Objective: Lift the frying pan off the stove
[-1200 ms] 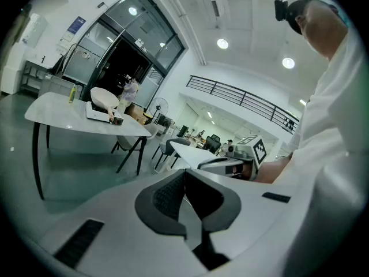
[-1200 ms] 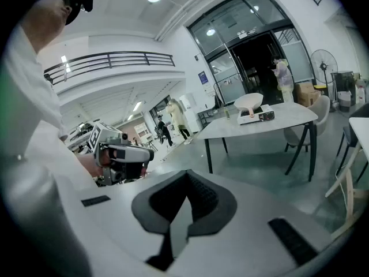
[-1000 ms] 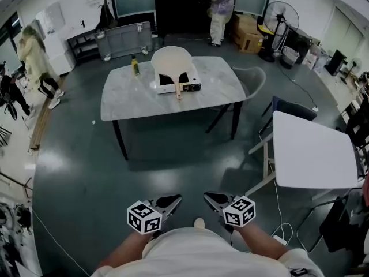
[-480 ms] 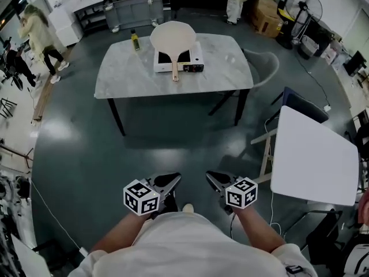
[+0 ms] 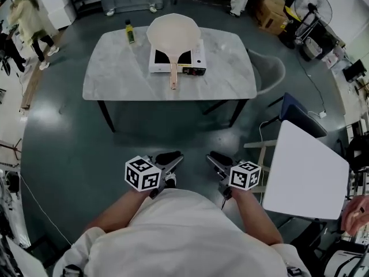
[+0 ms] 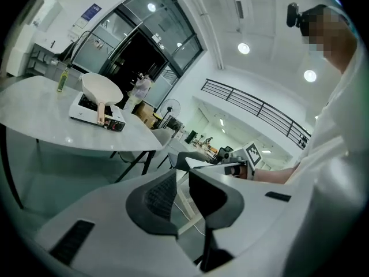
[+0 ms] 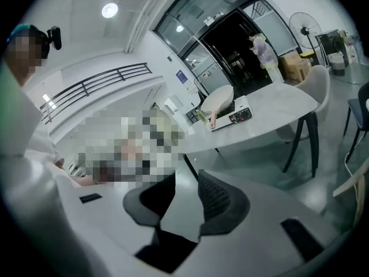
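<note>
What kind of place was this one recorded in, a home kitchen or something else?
Probably a lab or studio hall, not a kitchen. A portable stove with a frying pan sits on a lone table mid-room, with a pedestal fan and cardboard boxes at the edge.

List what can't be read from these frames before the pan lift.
- Burner under the frying pan: hidden by the pan in the head view; too small in both gripper views.
- Stove control panel: too small to read in every view.
- Bottle label: too small, head view.
- Area left of the table: covered by a mosaic patch, right gripper view.
</note>
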### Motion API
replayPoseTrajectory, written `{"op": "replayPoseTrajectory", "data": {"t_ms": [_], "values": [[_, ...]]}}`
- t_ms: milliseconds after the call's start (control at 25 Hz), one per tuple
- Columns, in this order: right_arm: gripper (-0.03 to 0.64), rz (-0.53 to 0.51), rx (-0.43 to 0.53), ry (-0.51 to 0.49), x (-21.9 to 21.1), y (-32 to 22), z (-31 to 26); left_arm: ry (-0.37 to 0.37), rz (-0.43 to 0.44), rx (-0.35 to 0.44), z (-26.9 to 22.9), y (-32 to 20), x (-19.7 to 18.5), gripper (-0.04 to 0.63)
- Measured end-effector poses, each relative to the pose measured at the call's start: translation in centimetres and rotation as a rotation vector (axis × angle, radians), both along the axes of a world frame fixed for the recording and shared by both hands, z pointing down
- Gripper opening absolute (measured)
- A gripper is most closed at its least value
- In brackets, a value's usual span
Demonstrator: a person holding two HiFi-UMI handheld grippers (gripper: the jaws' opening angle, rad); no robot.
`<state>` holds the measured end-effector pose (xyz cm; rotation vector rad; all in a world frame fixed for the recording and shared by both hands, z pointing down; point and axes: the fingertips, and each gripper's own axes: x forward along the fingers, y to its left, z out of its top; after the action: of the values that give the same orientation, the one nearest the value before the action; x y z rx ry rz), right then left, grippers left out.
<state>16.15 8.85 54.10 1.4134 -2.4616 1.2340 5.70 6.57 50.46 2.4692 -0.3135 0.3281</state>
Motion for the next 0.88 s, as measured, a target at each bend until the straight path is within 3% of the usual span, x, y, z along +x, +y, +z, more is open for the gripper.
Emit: {"op": "replayPoseTrajectory", "data": {"t_ms": [120, 360, 880], "values": [[0.140, 0.014, -0.024, 0.015, 2.0, -5.4, -0.1, 0.030, 0.003, -0.019, -0.1, -5.0, 0.9, 0.078], [0.171, 0.035, -0.048, -0.070, 3.3, -16.2, 0.2, 0.055, -0.065, -0.126, 1.8, -13.5, 0.9, 0.131], [0.256, -0.162, -0.160, -0.279, 1.9, -40.6, 3.0, 0.071, -0.313, -0.249, 5.9, -28.1, 2.4, 0.216]]}}
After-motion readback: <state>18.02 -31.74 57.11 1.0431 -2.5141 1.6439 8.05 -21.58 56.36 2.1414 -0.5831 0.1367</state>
